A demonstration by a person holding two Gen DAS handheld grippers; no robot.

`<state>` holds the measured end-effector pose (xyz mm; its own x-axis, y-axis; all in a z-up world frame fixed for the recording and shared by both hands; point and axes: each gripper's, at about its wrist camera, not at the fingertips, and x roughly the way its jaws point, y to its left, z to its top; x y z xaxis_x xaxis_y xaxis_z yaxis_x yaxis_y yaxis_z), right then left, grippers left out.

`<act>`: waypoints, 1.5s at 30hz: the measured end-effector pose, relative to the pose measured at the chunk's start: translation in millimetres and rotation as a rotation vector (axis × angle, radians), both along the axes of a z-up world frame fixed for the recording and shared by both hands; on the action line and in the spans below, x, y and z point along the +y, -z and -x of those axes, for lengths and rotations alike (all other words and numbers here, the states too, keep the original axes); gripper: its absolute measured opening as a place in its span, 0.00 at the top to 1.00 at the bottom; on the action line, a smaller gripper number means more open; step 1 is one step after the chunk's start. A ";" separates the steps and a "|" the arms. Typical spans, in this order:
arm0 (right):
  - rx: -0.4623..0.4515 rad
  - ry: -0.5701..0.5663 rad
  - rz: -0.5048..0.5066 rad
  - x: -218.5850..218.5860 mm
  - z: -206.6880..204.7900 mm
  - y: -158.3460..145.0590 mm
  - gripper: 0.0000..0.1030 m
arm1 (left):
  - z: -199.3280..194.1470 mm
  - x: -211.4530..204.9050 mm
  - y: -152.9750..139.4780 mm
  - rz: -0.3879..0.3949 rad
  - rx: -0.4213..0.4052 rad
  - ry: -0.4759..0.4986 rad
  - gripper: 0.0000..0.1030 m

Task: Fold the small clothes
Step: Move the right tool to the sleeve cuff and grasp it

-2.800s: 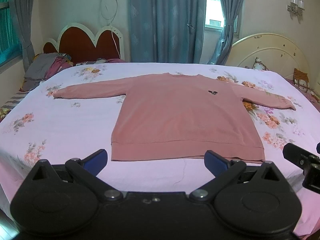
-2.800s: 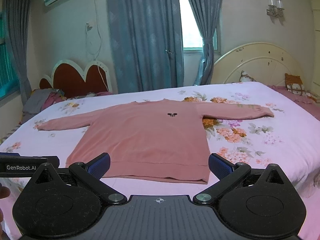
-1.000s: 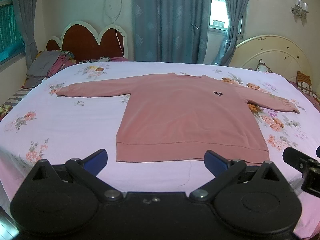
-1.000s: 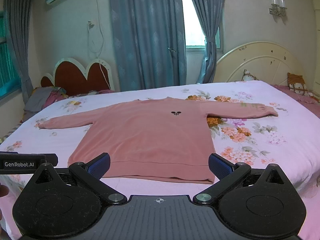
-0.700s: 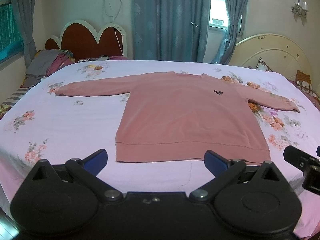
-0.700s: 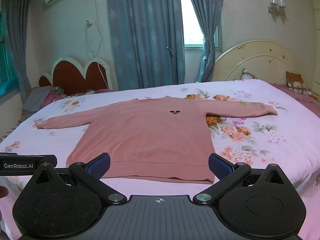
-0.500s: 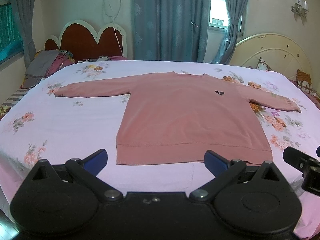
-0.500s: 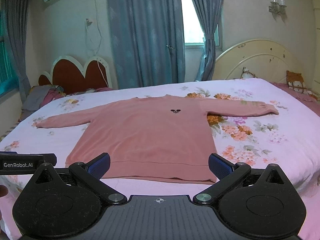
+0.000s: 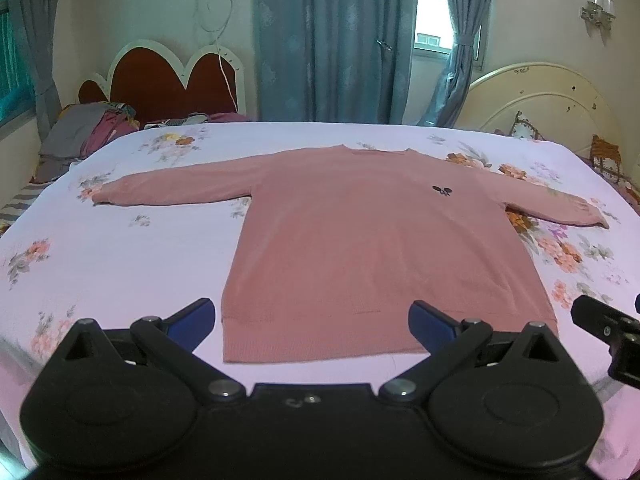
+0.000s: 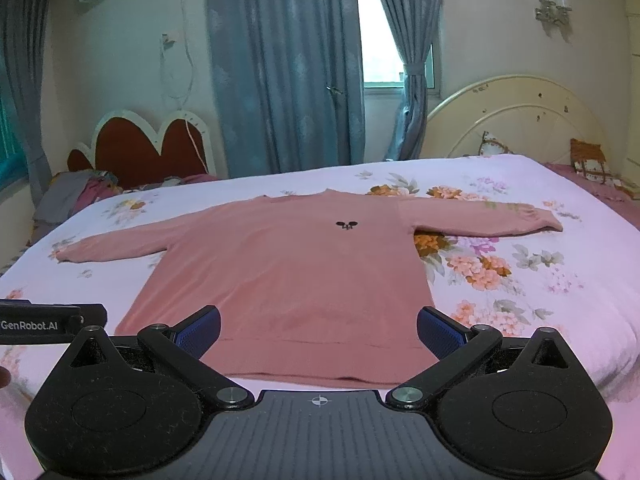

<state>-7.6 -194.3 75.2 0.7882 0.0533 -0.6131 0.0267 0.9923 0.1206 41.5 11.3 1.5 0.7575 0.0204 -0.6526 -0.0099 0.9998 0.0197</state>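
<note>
Both grippers have edged closer to the sweater (image 9: 360, 248) hem at lower centre. The left gripper (image 9: 311, 316) and right gripper (image 10: 319, 325) stay spread wide, holding nothing. Folding looks not yet begun.

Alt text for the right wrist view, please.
A pink sweater lies flat, face up, sleeves spread, on a floral bedsheet. The open right gripper hovers just short of its hem, holding nothing; curtains hang behind.

Pink sweater (image 10: 288, 276) lies flat before the wide-spread right gripper (image 10: 319, 326).
</note>
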 end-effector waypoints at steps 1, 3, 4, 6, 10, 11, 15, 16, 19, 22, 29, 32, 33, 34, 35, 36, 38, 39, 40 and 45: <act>0.002 0.004 0.000 -1.2 -5.1 1.5 0.00 | -5.8 0.5 0.5 0.002 0.001 0.000 0.00; 0.004 0.011 0.001 -4.4 -16.3 4.0 0.00 | -17.8 1.8 2.1 0.003 0.000 0.001 0.00; 0.006 0.017 0.003 -5.6 -23.4 5.3 0.00 | -24.3 2.2 3.1 0.002 0.000 0.001 0.00; 0.010 0.025 0.005 -6.8 -35.7 7.9 0.00 | -38.2 3.5 5.3 0.003 0.003 0.004 0.00; 0.010 0.050 0.017 -7.2 -63.3 14.9 0.00 | -70.6 6.4 11.6 0.004 0.004 0.020 0.00; 0.008 0.059 0.021 -7.2 -70.6 16.6 0.00 | -79.3 7.1 13.3 0.004 0.004 0.026 0.00; 0.012 0.093 0.033 -9.7 -102.4 24.8 0.00 | -115.9 10.8 19.7 0.007 0.011 0.045 0.00; 0.011 0.104 0.035 -10.6 -109.7 26.6 0.00 | -125.2 12.5 20.8 0.009 0.011 0.048 0.00; 0.015 0.138 0.036 -14.7 -131.5 31.9 0.00 | -151.7 14.4 23.8 0.003 0.011 0.061 0.00; 0.018 0.160 0.038 -21.1 -151.0 36.6 0.00 | -175.3 15.2 26.3 0.005 0.007 0.070 0.00; 0.041 0.200 0.058 -49.2 -191.6 50.3 0.00 | -220.4 5.3 36.1 -0.006 0.025 0.063 0.00; 0.038 0.208 0.066 -67.8 -208.7 57.4 0.00 | -237.8 -3.4 43.9 -0.012 0.033 0.058 0.00; 0.038 0.209 0.064 -74.9 -214.5 60.5 0.00 | -242.7 -6.4 46.5 -0.011 0.036 0.055 0.00; 0.039 0.209 0.059 -84.0 -222.5 64.3 0.00 | -248.6 -10.0 49.0 -0.010 0.040 0.048 0.00; 0.040 0.208 0.057 -91.5 -228.7 67.4 0.00 | -254.4 -13.6 51.3 -0.009 0.043 0.042 0.00; 0.044 0.206 0.054 -100.7 -236.6 71.2 0.00 | -260.1 -17.1 53.3 -0.007 0.044 0.034 0.00; 0.052 0.204 0.048 -118.7 -251.4 77.9 0.00 | -271.5 -26.0 57.0 -0.002 0.041 0.018 0.00; 0.055 0.206 0.046 -127.6 -258.3 80.8 0.00 | -277.4 -30.4 58.7 -0.001 0.042 0.016 0.00; 0.055 0.212 0.045 -138.0 -265.1 83.8 0.00 | -284.0 -36.6 60.6 -0.001 0.046 0.017 0.00; 0.079 0.245 0.038 -187.9 -297.0 102.8 0.00 | -316.0 -66.8 70.5 -0.007 0.051 0.031 0.00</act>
<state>289.4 -382.2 -27.6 0.7242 -0.1579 -0.6713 0.2752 0.9587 0.0714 357.5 -55.5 -69.0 0.7233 0.0018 -0.6905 0.0223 0.9994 0.0260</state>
